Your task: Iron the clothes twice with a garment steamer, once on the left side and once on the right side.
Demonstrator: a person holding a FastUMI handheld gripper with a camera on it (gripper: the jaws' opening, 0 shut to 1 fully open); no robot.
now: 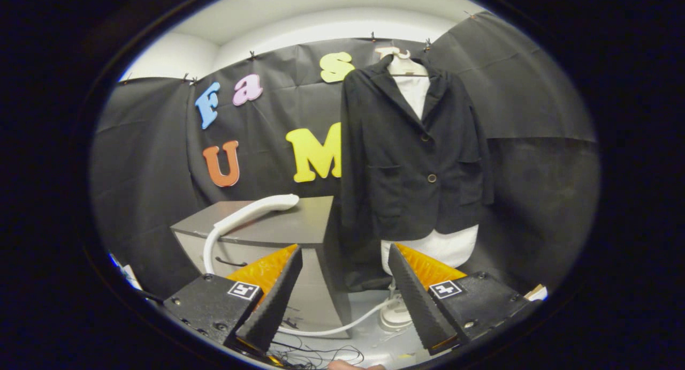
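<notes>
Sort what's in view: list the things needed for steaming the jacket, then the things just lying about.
For the job: steamer head, its hose, steamer base, black jacket, hand-held gripper, open and empty.
Lying about: grey cabinet, thin cables.

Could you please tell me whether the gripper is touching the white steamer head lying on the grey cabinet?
Apart. In the gripper view the open gripper holds nothing, and the steamer head lies on the cabinet well beyond its fingers.

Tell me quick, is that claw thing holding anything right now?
Gripper: open, holding nothing; the steamer head lies on the cabinet beyond its fingers, the jacket hangs further ahead.
</notes>
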